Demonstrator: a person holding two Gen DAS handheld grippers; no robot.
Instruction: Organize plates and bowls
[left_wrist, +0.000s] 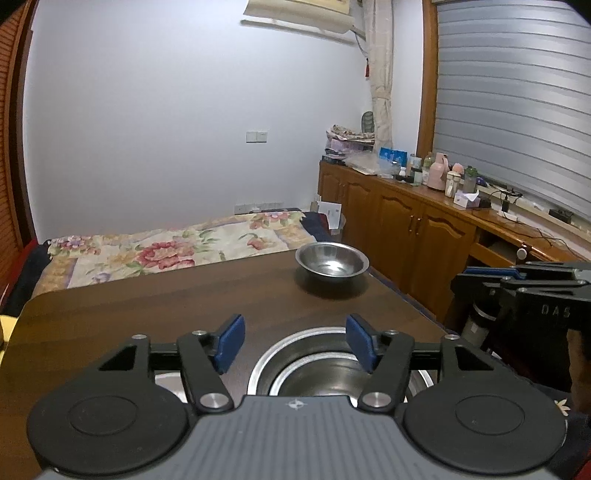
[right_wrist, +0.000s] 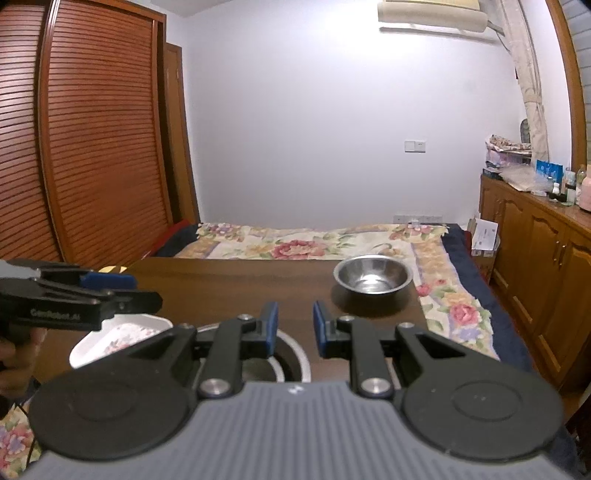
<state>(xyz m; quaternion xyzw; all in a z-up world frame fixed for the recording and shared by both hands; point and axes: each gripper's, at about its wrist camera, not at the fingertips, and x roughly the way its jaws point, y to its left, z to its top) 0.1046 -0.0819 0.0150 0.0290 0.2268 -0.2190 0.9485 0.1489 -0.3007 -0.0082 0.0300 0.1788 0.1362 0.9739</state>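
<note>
"GenRobot.AI" lettering on left gripper (right_wrist: 122, 291)

Dark wooden table (left_wrist: 155, 310): lone steel bowl (left_wrist: 331, 263) far right; nested steel bowls (left_wrist: 314, 365), floral plate (right_wrist: 122, 338) near.

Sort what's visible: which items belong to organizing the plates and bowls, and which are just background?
Job: lone steel bowl at the table's far end; nested steel bowls below the left gripper; floral plate.
Background: bed, cabinet clutter, wardrobe.

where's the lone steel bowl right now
The steel bowl sits alone at the table's far right corner, beyond both open grippers, near the bed.
</note>
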